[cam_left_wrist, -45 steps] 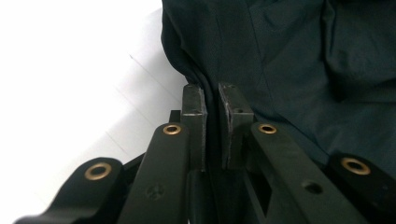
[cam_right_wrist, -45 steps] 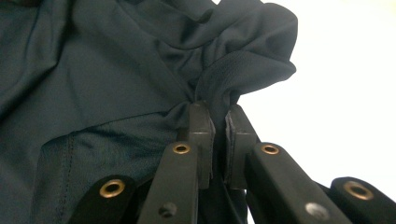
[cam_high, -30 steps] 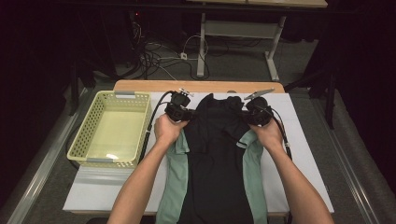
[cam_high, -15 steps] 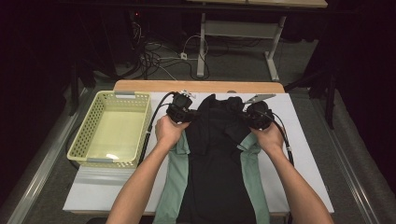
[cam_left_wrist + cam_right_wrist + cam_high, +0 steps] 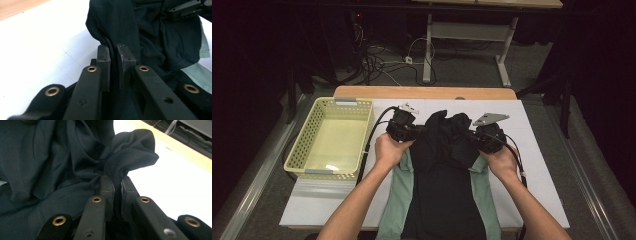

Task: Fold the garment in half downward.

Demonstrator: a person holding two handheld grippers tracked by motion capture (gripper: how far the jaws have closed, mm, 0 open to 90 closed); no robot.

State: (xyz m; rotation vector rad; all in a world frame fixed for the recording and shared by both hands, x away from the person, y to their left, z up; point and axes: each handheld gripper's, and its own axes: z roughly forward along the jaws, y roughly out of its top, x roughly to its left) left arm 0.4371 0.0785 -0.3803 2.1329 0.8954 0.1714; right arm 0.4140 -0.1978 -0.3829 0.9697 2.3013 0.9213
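Dark shirt (image 5: 443,170) lying lengthwise down the middle of the white board (image 5: 542,165), hem toward the near edge, top end bunched up toward the far edge, pale green sleeves (image 5: 398,195) spread flat at either side. Left gripper (image 5: 412,131) nipped nearly closed on a fold of the dark cloth at the shirt's left shoulder, fabric pinched between the pads (image 5: 103,62); right gripper (image 5: 474,136) likewise nearly closed on a gathered wad at the right shoulder, cloth puffing out beyond the fingertips (image 5: 108,186). Yellow basket (image 5: 302,150) standing on the left edge of the board, well apart from the shirt. Judged step: folding the top of the shirt down over its body. To do it well: keep both grips firm and level with each other, so the fold line runs straight across rather than slanting. Lift only enough to clear the cloth underneath, then carry both shoulders toward the near edge at one pace. Hold the two grippers apart enough to keep the cloth between them taut, since the middle looks slack and rumpled and would likely crease if laid down so. Watch the trailing cables, lest either drag across a green sleeve. Release only once the folded edge lies flat and square.
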